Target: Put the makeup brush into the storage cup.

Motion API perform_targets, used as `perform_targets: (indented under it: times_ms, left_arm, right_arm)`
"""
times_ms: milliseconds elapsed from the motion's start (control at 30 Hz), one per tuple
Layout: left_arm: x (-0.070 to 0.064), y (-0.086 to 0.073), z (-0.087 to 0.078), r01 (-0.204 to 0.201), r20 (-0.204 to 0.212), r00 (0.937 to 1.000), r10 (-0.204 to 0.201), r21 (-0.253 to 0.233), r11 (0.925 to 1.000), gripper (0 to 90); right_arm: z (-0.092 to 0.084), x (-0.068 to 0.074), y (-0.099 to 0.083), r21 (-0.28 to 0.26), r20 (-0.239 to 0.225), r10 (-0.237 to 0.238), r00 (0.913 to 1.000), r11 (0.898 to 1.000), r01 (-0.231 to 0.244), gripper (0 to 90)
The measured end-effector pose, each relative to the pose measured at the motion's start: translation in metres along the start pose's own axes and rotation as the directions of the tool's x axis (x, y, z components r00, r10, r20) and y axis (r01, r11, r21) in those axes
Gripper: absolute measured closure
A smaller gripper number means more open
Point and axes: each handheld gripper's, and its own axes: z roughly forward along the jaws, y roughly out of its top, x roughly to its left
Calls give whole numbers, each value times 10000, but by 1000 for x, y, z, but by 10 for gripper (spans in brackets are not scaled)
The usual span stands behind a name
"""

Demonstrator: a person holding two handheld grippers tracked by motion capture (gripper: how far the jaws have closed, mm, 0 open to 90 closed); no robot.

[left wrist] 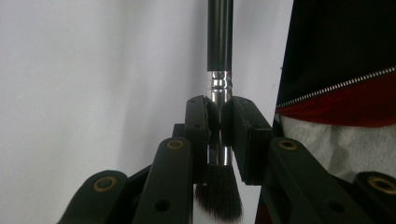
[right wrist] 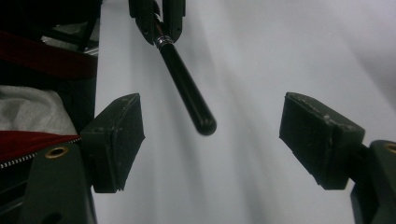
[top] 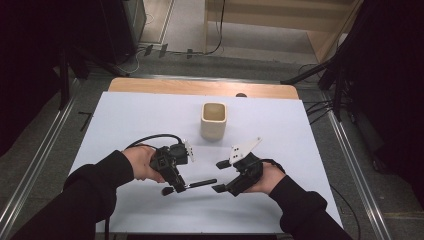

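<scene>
Brush (left wrist: 219, 56) bristles partly hidden behind left tool (left wrist: 219, 126) clamping its ferrule.

A white sheet-covered table (top: 130, 120) is occupying the centre of the high view, with a strip of bare wooden tabletop (top: 200, 88) lying behind the sheet at the far edge. A cream square-mouthed ceramic cup (top: 214, 120) is standing upright on the sheet, behind both grippers and roughly midway between them. The left gripper (top: 172, 187) is sitting at the near left, the right gripper (top: 219, 176) at the near right, facing each other. A black-handled makeup brush with a metal ferrule (top: 196, 184) is lying between them, clamped in the left gripper's jaws, its handle end reaching toward the gap between the right gripper's parted jaws.
</scene>
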Motion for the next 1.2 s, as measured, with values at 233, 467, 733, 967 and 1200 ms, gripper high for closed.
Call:
perform_targets:
  times_ms: [233,467,733,967,1200]
  left_arm:
    - [-5,6,2,-335,110,9994,334,111,9994,775]
    - [-8,13,2,-765,362,9965,756,231,9968,775]
    - [-9,15,2,-857,457,9954,845,269,9960,775]
    - [-7,15,5,-956,493,9944,936,392,9946,775]
    - [-8,16,6,-1070,525,9931,1051,335,9937,771]
  right_arm:
    - [11,-2,1,281,-239,-74,9997,9996,80,265]
    - [22,1,3,633,-867,-254,9959,9975,310,344]
    - [28,4,3,866,-1551,-430,9870,9946,570,623]
    - [31,5,3,924,-2161,-480,9752,9933,694,774]
    - [30,7,2,1083,-2212,-531,9738,9910,787,793]
